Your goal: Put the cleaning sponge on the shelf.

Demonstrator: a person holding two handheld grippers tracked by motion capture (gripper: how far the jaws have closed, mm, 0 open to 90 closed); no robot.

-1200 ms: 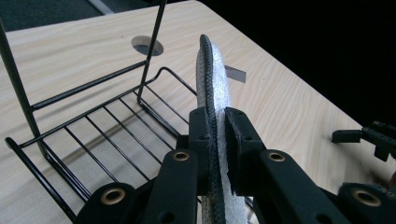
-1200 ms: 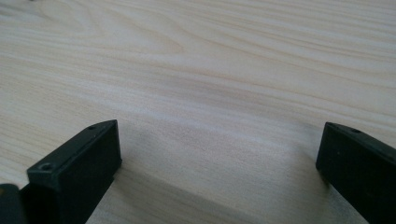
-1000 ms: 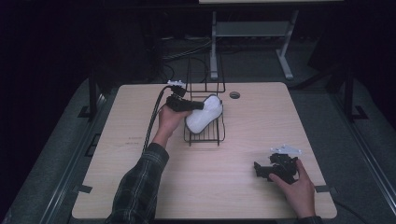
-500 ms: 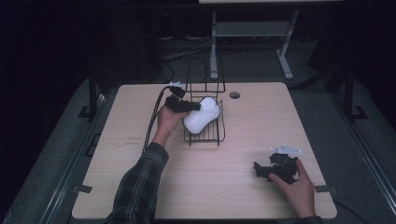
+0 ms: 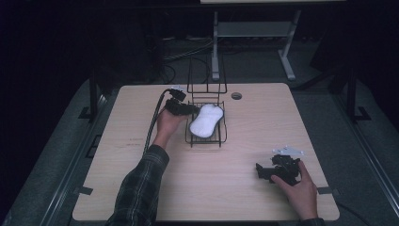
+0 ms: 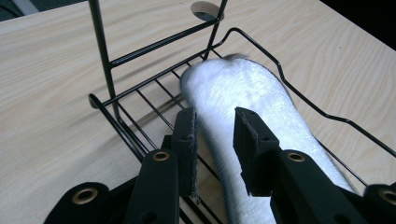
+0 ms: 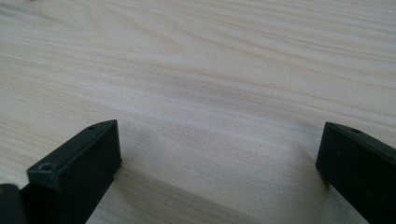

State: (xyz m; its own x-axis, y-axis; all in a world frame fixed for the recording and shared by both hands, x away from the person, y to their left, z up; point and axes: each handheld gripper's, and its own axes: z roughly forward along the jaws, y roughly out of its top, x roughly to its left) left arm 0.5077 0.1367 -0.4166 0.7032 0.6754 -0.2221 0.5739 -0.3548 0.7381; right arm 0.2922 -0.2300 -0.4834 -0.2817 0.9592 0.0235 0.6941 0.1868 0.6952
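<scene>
A white fluffy slipper-shaped pad (image 5: 205, 121) lies flat in a black wire rack (image 5: 207, 143) at the table's far middle. My left gripper (image 5: 190, 109) is at the pad's left edge. In the left gripper view the jaws stand narrowly apart at the gripper (image 6: 215, 116), with the edge of the pad (image 6: 252, 93) filling the gap between them, inside the rack (image 6: 299, 95). My right gripper (image 5: 260, 170) rests low over the table's near right, its jaws wide apart at the gripper (image 7: 219, 135) with only bare wood between them.
The rack has a tall upright wire frame (image 5: 207, 80) at its far end. A round cable hole (image 5: 236, 95) sits in the table just right of it. A grey stand with legs (image 5: 249, 42) is on the floor beyond the table.
The white pad, held tilted above the rack before, has come down and now lies flat in it, with my left gripper following. The right gripper has stayed put.
</scene>
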